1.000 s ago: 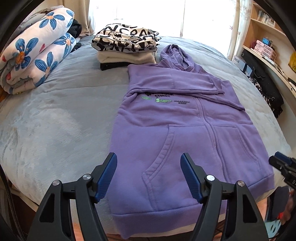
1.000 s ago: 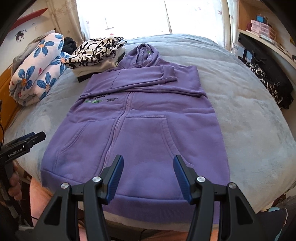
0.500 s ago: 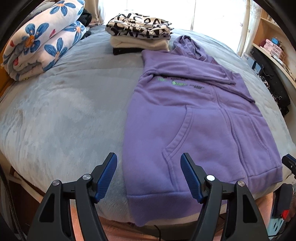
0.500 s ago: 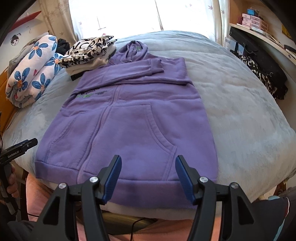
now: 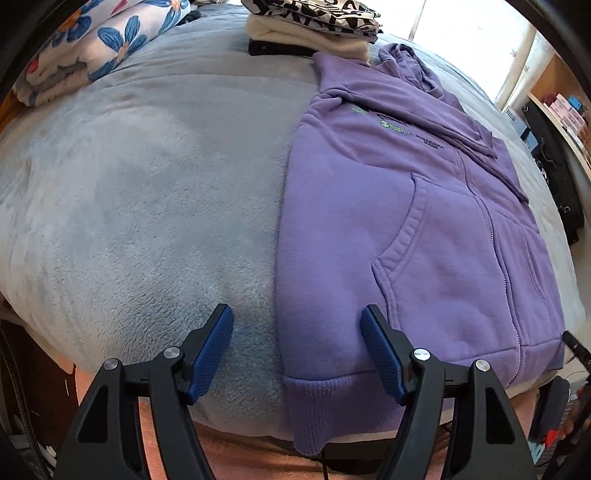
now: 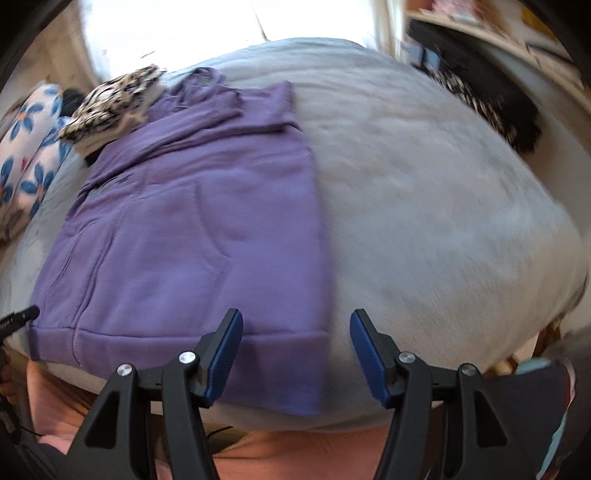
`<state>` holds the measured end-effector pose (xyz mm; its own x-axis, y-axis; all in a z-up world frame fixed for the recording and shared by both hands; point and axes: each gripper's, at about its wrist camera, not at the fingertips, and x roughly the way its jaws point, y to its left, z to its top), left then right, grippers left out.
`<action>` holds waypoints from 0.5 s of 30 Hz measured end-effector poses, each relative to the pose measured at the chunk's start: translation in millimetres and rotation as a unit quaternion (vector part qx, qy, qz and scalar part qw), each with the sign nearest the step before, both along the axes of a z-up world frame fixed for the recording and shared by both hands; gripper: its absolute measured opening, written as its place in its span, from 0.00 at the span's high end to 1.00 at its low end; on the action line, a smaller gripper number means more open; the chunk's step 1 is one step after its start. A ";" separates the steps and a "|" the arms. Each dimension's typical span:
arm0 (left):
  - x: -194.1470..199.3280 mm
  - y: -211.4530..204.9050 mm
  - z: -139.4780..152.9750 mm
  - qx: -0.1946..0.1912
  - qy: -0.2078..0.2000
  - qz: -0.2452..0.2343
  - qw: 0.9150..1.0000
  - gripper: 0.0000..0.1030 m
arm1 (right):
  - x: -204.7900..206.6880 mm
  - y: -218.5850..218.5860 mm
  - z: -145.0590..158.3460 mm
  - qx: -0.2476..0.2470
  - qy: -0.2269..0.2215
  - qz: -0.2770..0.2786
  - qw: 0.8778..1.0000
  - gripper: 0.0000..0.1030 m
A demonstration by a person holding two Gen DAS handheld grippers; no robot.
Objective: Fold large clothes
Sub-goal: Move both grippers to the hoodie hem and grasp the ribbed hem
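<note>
Bed (image 5: 147, 192) with grey plush cover; window light behind. Purple zip hoodie (image 5: 424, 229) lies flat on it, sleeves folded across chest, hem at near edge. Stack of folded clothes (image 5: 314, 26) beside hood. Left tool (image 5: 297, 349): jaws apart, above hem's left corner, gripping nothing. Right tool (image 6: 296, 350): jaws apart, above hem's right corner, gripping nothing; view blurred.

Grey plush bed (image 5: 147, 192) under a bright window (image 6: 207, 33); wooden shelves (image 5: 565, 110) at right.
</note>
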<state>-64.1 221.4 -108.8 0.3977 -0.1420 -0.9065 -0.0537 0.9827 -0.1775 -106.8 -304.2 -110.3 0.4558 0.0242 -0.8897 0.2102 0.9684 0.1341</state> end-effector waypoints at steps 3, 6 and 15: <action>-0.7 3.0 -1.4 -0.008 0.003 -0.001 1.000 0.30 | -4.0 -13.5 -8.5 0.047 0.004 -0.009 0.999 0.41; 0.8 5.5 -4.9 -0.016 0.012 -0.006 1.000 0.28 | -6.4 -20.9 -14.7 0.078 0.007 -0.008 0.997 0.41; 8.5 -5.0 -13.4 -0.043 0.020 -0.065 0.997 0.08 | 1.0 -3.9 -25.2 0.085 0.006 0.041 0.995 0.41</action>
